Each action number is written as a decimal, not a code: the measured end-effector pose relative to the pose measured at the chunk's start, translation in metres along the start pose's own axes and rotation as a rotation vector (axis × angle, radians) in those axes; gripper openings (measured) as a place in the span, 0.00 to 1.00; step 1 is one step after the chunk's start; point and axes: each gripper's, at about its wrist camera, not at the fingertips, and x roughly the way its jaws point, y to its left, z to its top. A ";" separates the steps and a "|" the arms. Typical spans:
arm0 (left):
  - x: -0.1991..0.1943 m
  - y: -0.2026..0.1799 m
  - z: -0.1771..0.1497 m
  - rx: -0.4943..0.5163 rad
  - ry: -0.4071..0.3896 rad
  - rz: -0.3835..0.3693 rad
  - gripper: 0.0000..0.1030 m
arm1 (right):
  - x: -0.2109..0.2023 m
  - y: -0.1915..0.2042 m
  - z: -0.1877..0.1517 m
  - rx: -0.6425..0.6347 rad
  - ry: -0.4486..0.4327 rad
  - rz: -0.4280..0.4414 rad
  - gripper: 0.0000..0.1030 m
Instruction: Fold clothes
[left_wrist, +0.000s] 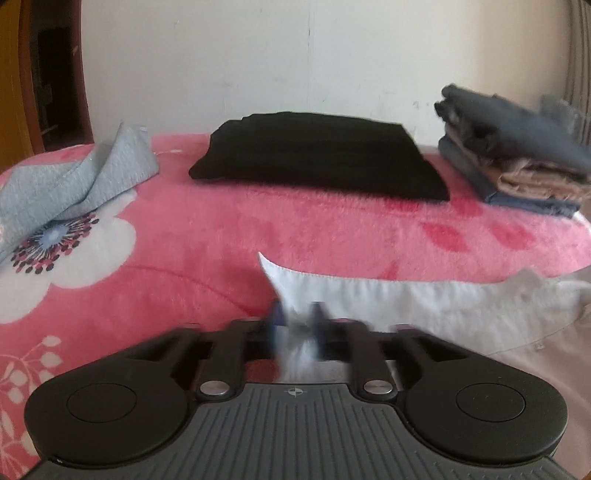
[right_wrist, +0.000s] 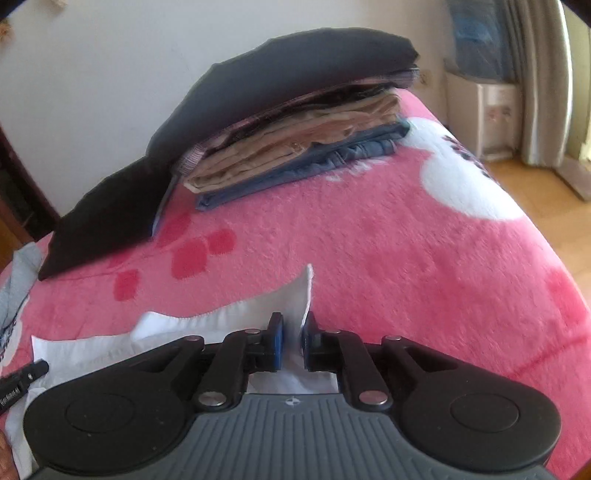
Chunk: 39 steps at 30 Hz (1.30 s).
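On the pink bed (right_wrist: 369, 236), near its front edge, lies a white garment (left_wrist: 424, 306), spread flat between the two grippers. The left gripper (left_wrist: 297, 326) has one corner of it between its jaws; that part is blurred, so I cannot tell if the pads press. The right gripper (right_wrist: 293, 341) has the other corner between its jaws, which stand slightly apart and do not seem to pinch the cloth. Far behind are a folded black garment (left_wrist: 317, 155), a stack (right_wrist: 295, 125) of folded clothes at right, and a grey cloth (left_wrist: 85, 177) at left. I judge a fold is in hand; next, both corners need a firm grip.
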 end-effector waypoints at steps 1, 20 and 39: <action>-0.006 0.002 0.001 -0.015 -0.006 -0.012 0.53 | -0.011 -0.004 0.001 0.024 -0.022 0.008 0.34; -0.225 -0.026 -0.039 0.165 -0.038 -0.366 0.96 | -0.255 -0.094 -0.173 0.400 0.283 0.080 0.55; -0.282 -0.073 -0.161 0.290 0.251 -0.770 0.94 | -0.254 -0.020 -0.201 0.365 0.268 0.306 0.00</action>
